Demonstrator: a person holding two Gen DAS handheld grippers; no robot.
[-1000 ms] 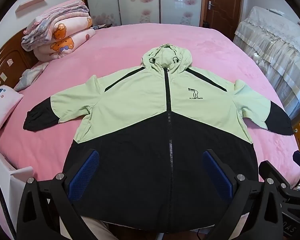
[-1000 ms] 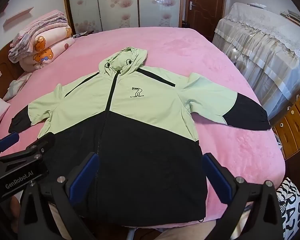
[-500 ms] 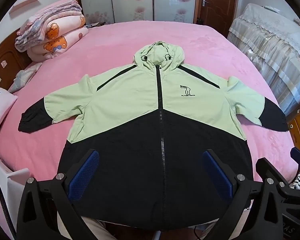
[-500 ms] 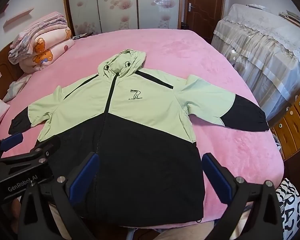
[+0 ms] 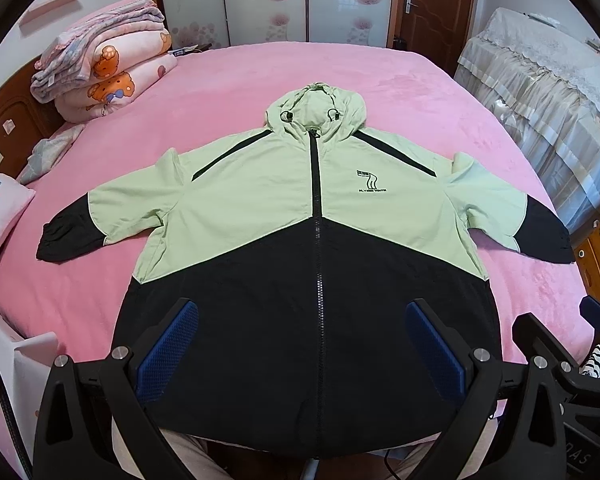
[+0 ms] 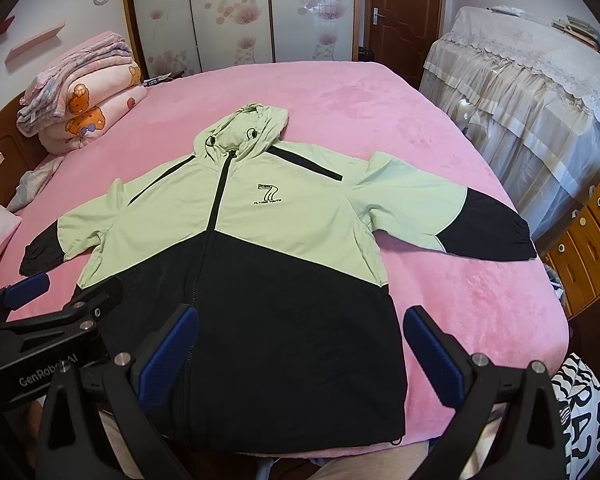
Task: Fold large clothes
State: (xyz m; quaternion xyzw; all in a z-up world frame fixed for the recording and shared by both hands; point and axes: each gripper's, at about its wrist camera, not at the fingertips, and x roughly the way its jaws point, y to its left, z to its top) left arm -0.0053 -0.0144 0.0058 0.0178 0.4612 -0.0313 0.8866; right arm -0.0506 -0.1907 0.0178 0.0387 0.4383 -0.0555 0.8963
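Note:
A large hooded jacket, light green above and black below, lies flat and zipped, front up, on the pink bed. Its sleeves spread to both sides and the hood points away from me. My left gripper hovers open above the black hem, near the zip, holding nothing. My right gripper is open too, above the hem's right part, with its blue pads wide apart. The left gripper's body shows at the lower left of the right wrist view.
Folded pink quilts are stacked at the bed's far left, with a pillow at the left edge. A lace-covered cabinet and wooden drawers stand to the right. Wardrobe doors and a brown door lie beyond the bed.
Both views have shifted slightly: the jacket now sits a bit more to the left and lower in the left wrist view. The jacket itself has not moved and both grippers stay open.

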